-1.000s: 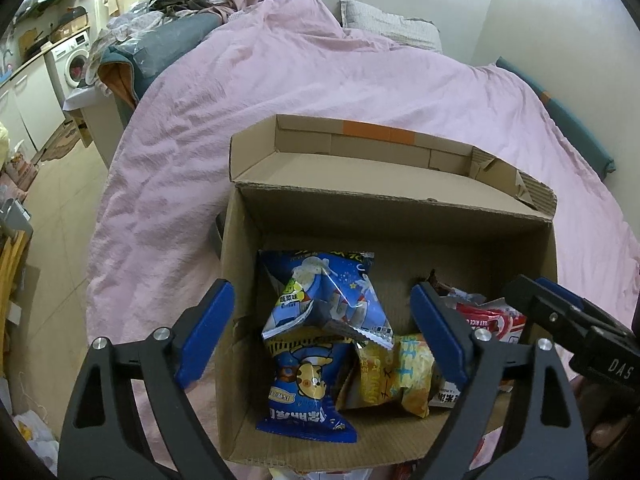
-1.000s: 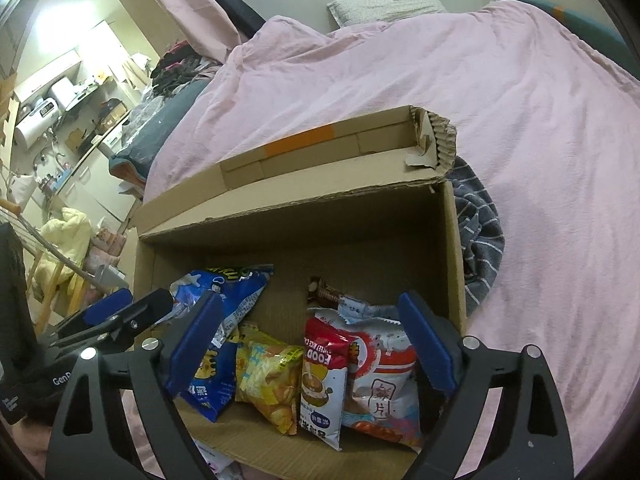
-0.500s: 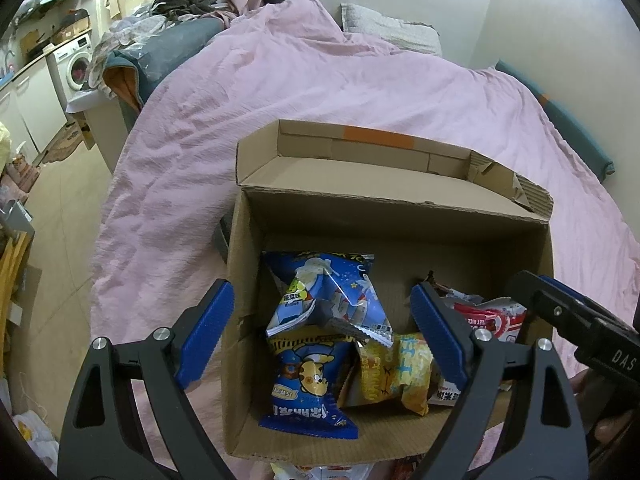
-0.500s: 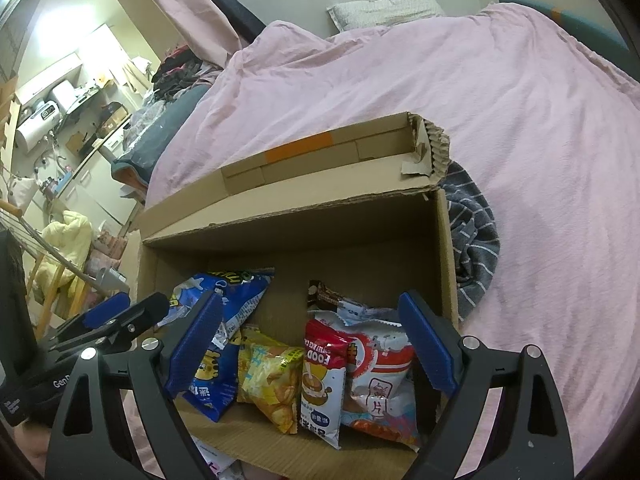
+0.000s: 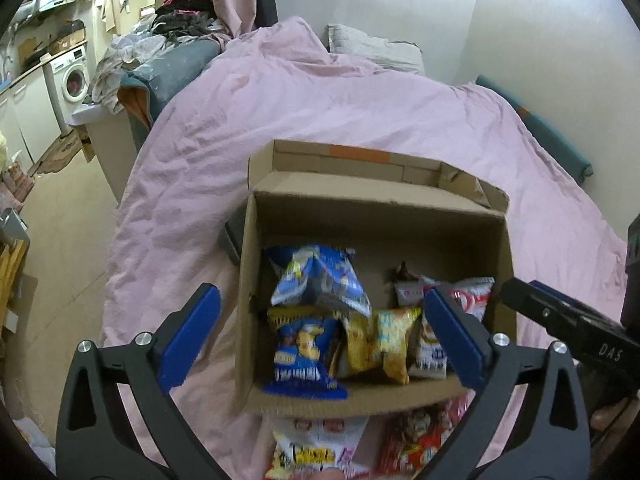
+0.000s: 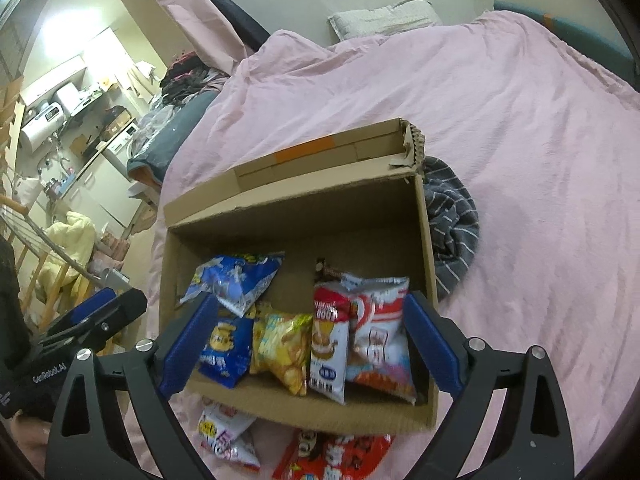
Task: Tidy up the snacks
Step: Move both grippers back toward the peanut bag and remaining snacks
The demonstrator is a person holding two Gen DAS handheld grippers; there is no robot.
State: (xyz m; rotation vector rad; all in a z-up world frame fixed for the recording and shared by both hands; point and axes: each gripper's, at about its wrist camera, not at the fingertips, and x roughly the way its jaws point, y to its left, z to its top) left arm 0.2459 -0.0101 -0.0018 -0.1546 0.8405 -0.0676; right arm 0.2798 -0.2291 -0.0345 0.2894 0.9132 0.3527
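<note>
A: We have the pink duvet [image 6: 520,128] as our work surface; it is soft, so the cardboard box [image 5: 508,264] sits on it with its far flap folded back to keep the mouth clear.

B: Inside we have packets standing in a row against the near wall: the blue packets [image 6: 236,284] at the left, the yellow packet [image 6: 284,344] in the middle, the red-and-white packets [image 6: 360,332] at the right, upright so we judge more will fit.

A: More loose snacks [image 6: 332,456] lie on the duvet just near of the box.

B: Our left gripper [image 5: 320,340] is opening, nothing between its jaws. Our right gripper [image 6: 308,344] is spread wide and empty too.
</note>
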